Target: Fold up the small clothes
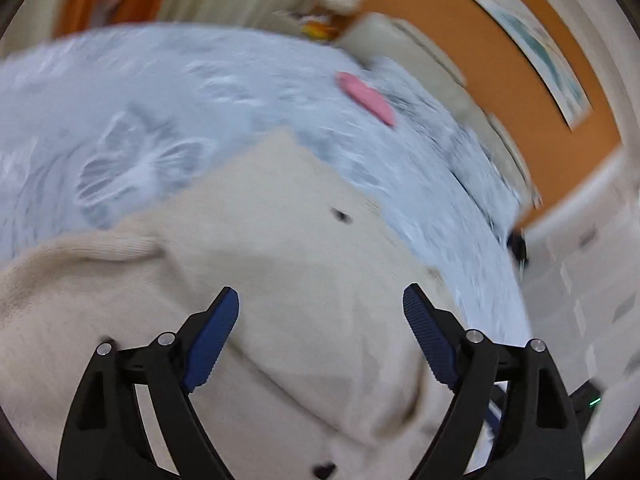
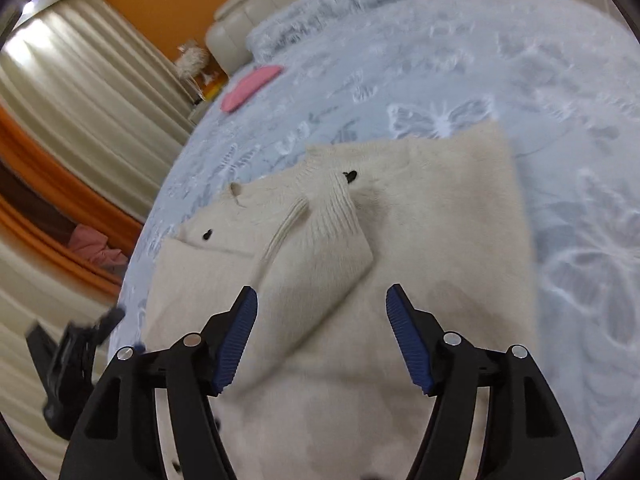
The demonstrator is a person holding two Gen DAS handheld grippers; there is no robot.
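A small cream knit cardigan (image 2: 420, 216) with black buttons lies partly folded on a pale blue bedspread (image 2: 480, 60). One ribbed-cuff sleeve (image 2: 320, 248) is folded across its front. My right gripper (image 2: 322, 300) is open and empty, just above the folded sleeve. In the left wrist view the same cardigan (image 1: 280, 248) fills the lower frame, and my left gripper (image 1: 320, 300) is open and empty above it. The left gripper also shows at the lower left of the right wrist view (image 2: 68, 360).
A pink item (image 2: 250, 86) lies on the bedspread near the cream headboard (image 2: 260, 8); it also shows in the left wrist view (image 1: 366, 96). Orange walls, cream curtains (image 2: 80, 80) and a framed picture (image 1: 532, 48) surround the bed. The bed edge falls away beside the cardigan.
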